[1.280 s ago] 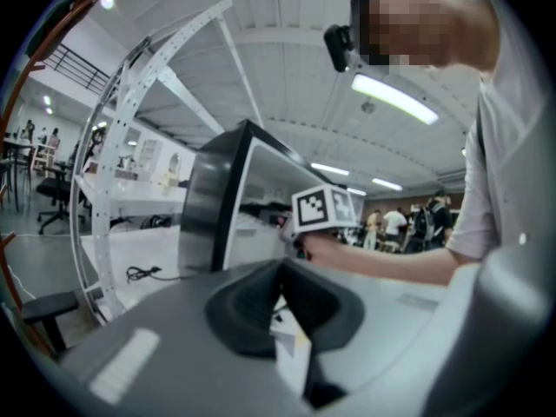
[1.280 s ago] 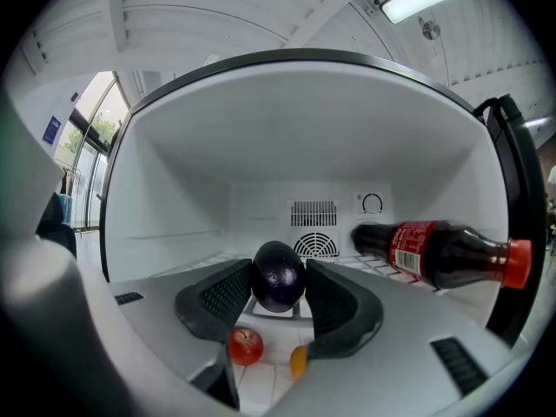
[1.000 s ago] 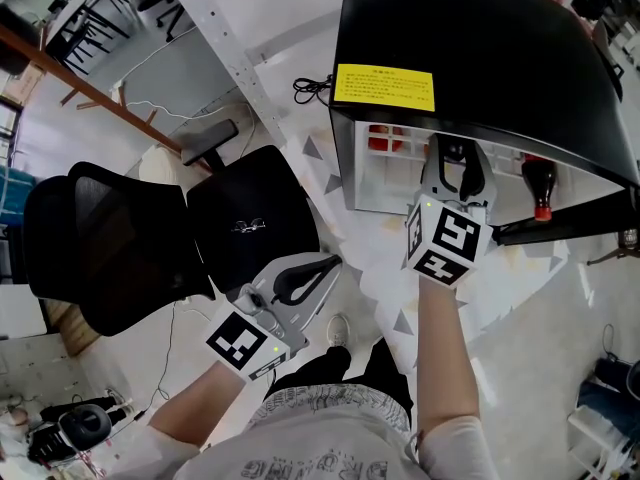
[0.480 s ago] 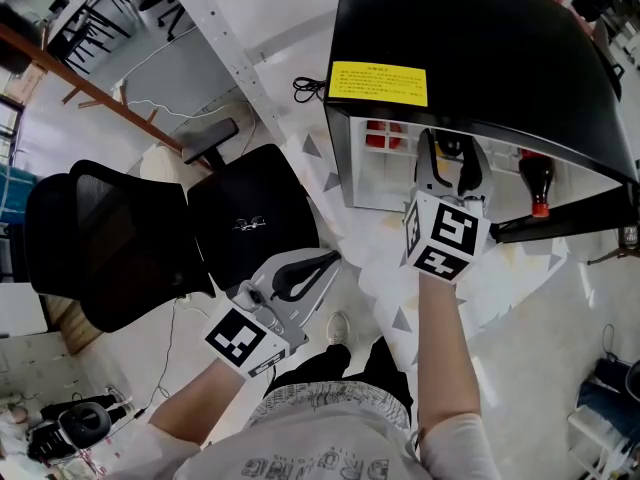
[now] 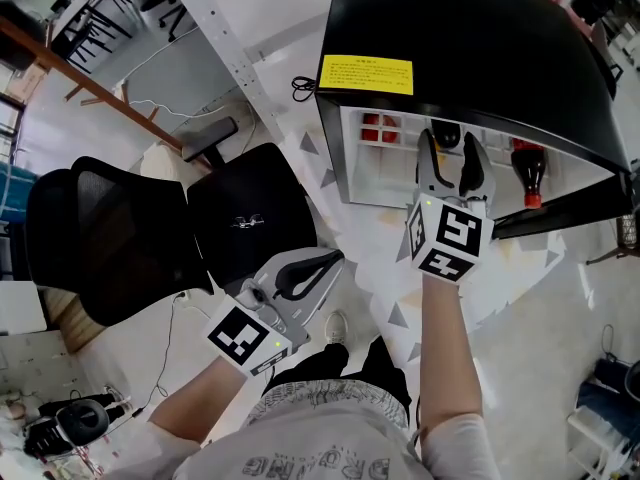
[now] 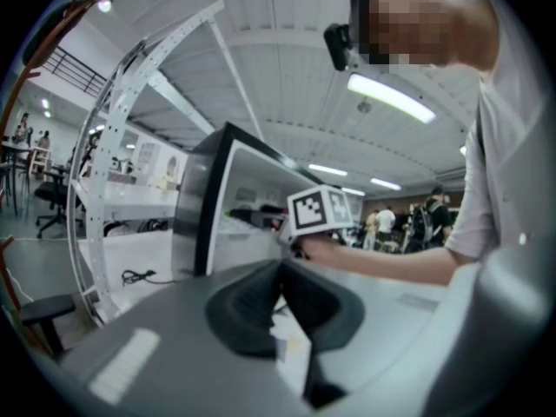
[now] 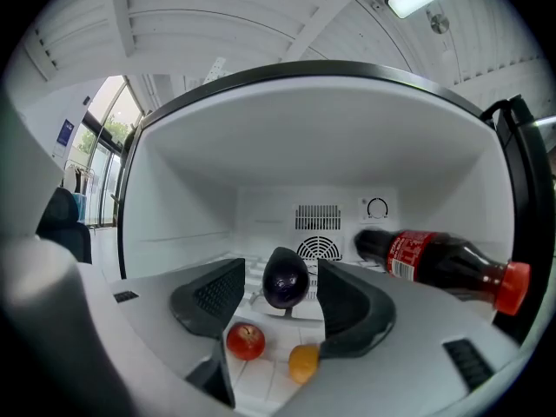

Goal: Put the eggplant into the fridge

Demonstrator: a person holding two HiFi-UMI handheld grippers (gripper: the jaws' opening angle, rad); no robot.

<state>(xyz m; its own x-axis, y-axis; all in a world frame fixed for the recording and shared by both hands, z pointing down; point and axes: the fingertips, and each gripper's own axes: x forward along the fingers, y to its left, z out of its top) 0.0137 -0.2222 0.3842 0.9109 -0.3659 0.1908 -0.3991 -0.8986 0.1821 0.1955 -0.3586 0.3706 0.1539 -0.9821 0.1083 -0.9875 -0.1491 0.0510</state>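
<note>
A dark purple eggplant [image 7: 286, 278] stands on the shelf inside the small black fridge [image 5: 480, 48]. My right gripper [image 7: 280, 274] reaches into the fridge, and its jaws are opening. The eggplant is between them with a gap on each side. In the head view the right gripper [image 5: 452, 153] is at the fridge mouth, with a dark shape between its fingers. My left gripper [image 5: 310, 268] hangs low over the floor by the chair, its jaws closed together on nothing. The left gripper [image 6: 280, 289] points toward the fridge.
A cola bottle [image 7: 434, 263] lies in the fridge door at the right. A red apple [image 7: 246, 340] and an orange fruit [image 7: 302, 361] sit on the lower shelf. The open fridge door [image 5: 560, 218] juts out at the right. A black office chair [image 5: 150, 228] stands at the left.
The right gripper's jaws have spread wider around the eggplant. The left gripper has stayed where it was.
</note>
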